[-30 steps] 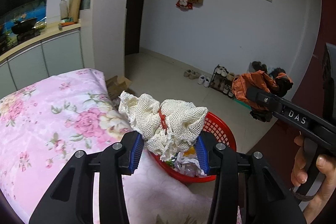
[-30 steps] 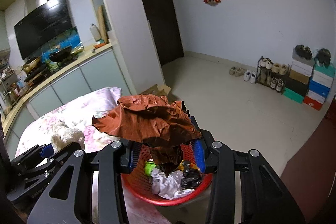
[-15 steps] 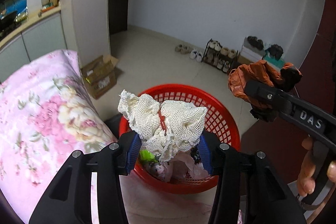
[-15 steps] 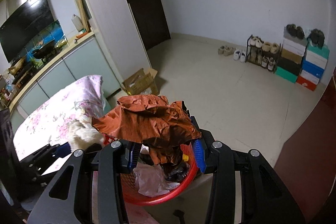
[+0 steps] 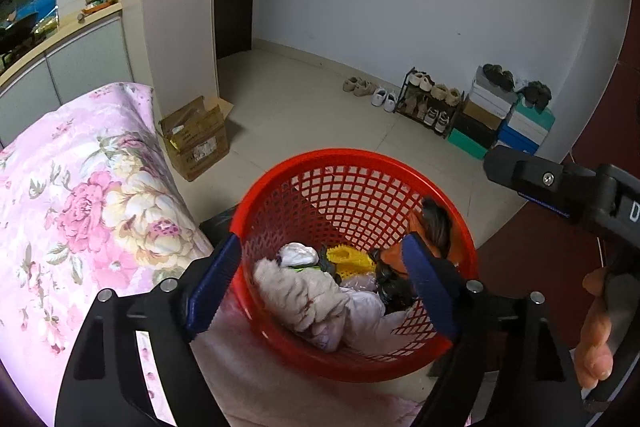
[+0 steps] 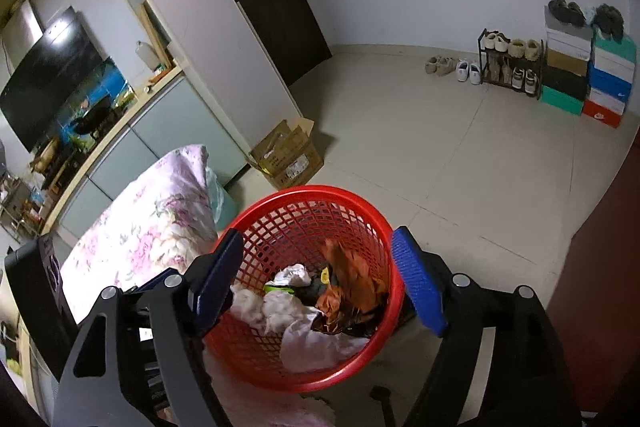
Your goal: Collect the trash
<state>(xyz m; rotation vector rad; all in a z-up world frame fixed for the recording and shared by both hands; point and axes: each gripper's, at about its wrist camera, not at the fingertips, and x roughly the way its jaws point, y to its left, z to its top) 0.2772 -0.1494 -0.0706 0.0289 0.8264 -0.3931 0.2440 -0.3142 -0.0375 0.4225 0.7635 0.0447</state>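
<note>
The left gripper, jaws opening and empty, hangs over the red basket of trash.

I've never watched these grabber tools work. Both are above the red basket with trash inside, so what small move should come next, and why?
Probably lift both away. The left gripper and right gripper are opening with nothing between their jaws; the cream netting and brown wrapper lie inside the red basket.

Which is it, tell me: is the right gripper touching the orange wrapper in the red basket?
Apart. In the right wrist view the orange wrapper lies in the red basket, clear of the right gripper, whose opening pads have nothing between them.
</note>
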